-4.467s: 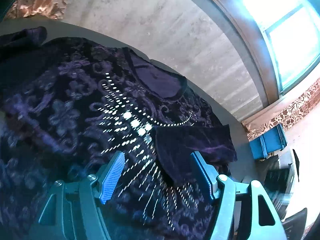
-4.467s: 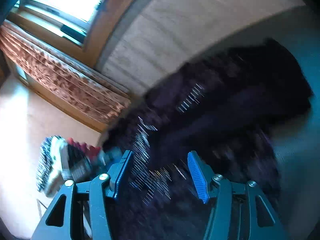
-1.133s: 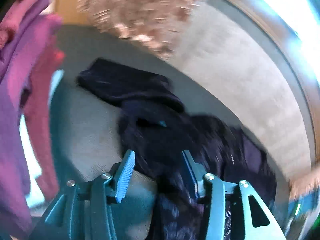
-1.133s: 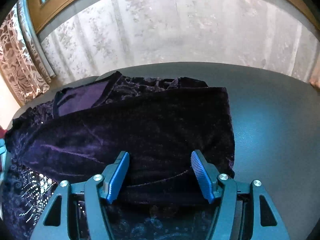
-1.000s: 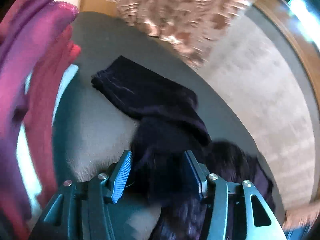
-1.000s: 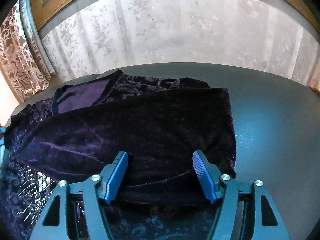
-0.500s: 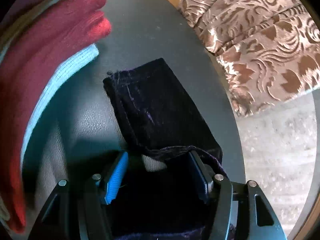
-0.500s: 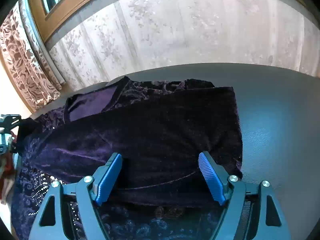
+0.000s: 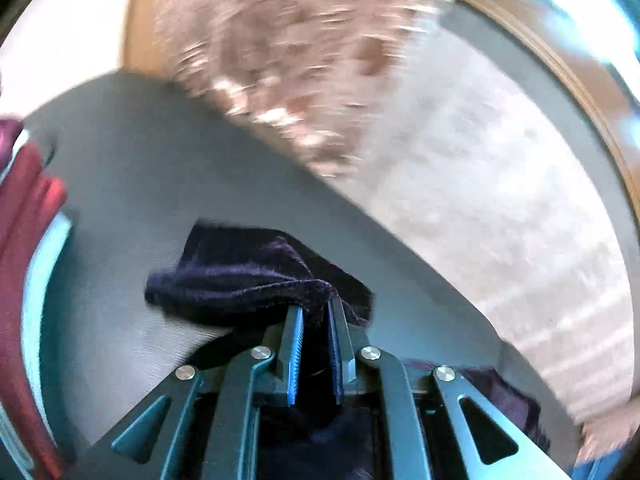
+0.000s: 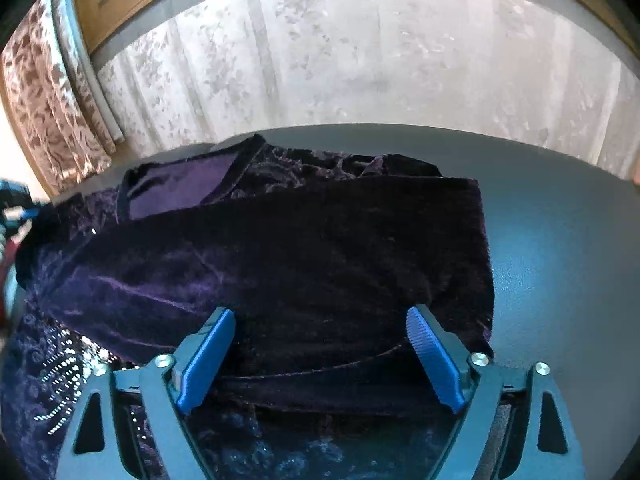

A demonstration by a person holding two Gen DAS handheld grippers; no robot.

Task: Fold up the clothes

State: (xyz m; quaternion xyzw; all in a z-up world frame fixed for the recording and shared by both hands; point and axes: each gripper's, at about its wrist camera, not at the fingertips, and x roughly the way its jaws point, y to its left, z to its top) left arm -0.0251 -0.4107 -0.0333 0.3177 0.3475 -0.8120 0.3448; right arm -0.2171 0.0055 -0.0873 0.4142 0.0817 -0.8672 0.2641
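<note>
At the far left of my left wrist view, a blurred stack of red and maroon folded cloth (image 9: 24, 240) is lying on the dark grey round table (image 9: 132, 152). Beside it, my left gripper (image 9: 315, 314) is pinching a fold of the dark purple velvet sleeve (image 9: 248, 276), its blue pads nearly together on the fabric, the sleeve sagging toward the tabletop. Behind, a patterned beige curtain (image 9: 288, 60) is smearing with motion. In my right wrist view, the dark purple velvet top with sequin beading (image 10: 280, 248) is lying spread on the table, its other sleeve folded across the body. My right gripper (image 10: 320, 324) is hovering over it, jaws spread wide, gripping nothing.
</note>
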